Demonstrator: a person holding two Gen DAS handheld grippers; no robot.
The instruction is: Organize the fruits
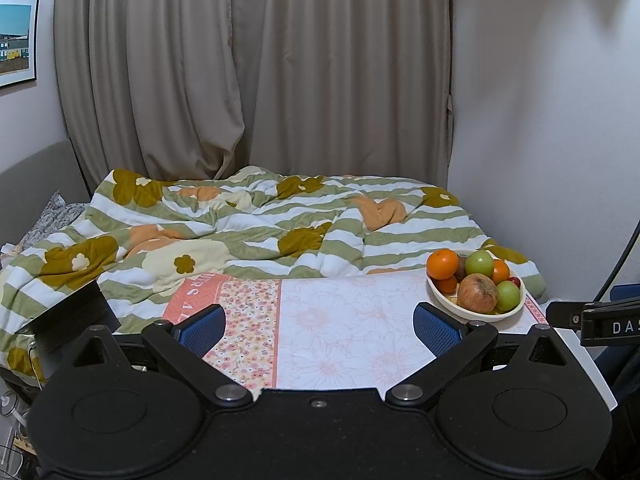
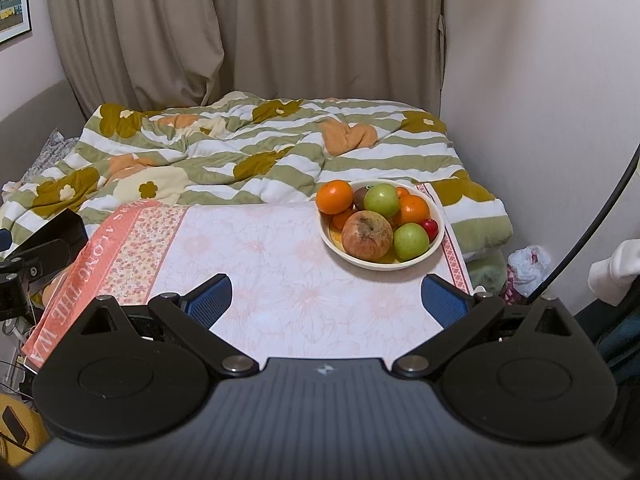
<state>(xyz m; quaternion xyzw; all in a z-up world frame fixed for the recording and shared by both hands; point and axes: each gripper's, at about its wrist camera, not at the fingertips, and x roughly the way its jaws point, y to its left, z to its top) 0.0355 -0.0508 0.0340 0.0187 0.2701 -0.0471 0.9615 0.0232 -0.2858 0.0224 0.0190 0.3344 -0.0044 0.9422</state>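
Both tongs, left [image 1: 320, 330] and right [image 2: 326, 300], gape empty; the fruit bowl [image 2: 436, 240] sits ahead-right on the table [image 2: 280, 264].

Left gripper [image 1: 320, 330] and right gripper [image 2: 326, 300] spread wide, empty.

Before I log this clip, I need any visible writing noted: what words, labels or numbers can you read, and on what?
"ALONG THE WA": salmon border of the tablecloth, cut off at both ends in the right wrist view.
"DAS": black bar of the other gripper at the right edge of the left wrist view, cut off.
Small emblem on the right gripper's body: no letters readable.
Picture on the wall: no text readable.
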